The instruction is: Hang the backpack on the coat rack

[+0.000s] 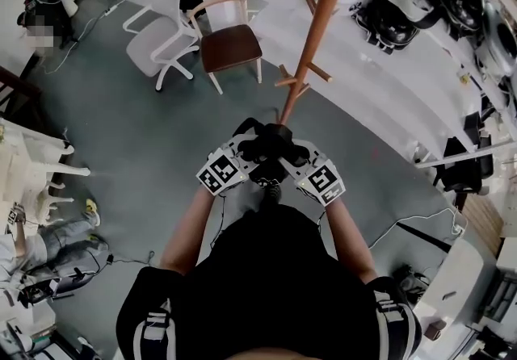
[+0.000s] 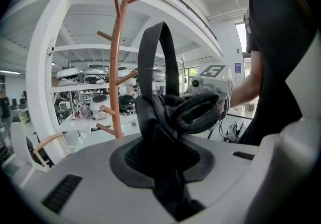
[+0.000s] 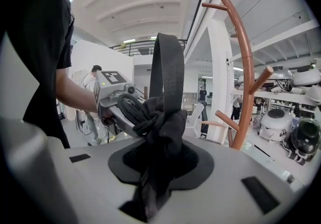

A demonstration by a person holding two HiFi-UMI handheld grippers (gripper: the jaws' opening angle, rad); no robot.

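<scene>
Black backpack (image 1: 271, 143), reddish-brown coat rack (image 1: 312, 43)

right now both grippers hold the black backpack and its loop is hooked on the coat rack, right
Not hooked: the left gripper view shows the loop standing free above the backpack, the coat rack apart behind it. The left gripper and right gripper both hold the backpack.

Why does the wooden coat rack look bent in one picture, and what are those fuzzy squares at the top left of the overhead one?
Right gripper view: the wide-angle lens bows the coat rack near the edge and blackens the corners. Left gripper view: nearer the middle, it looks almost straight. Head view: the mosaic squares were added afterwards to hide faces.
</scene>
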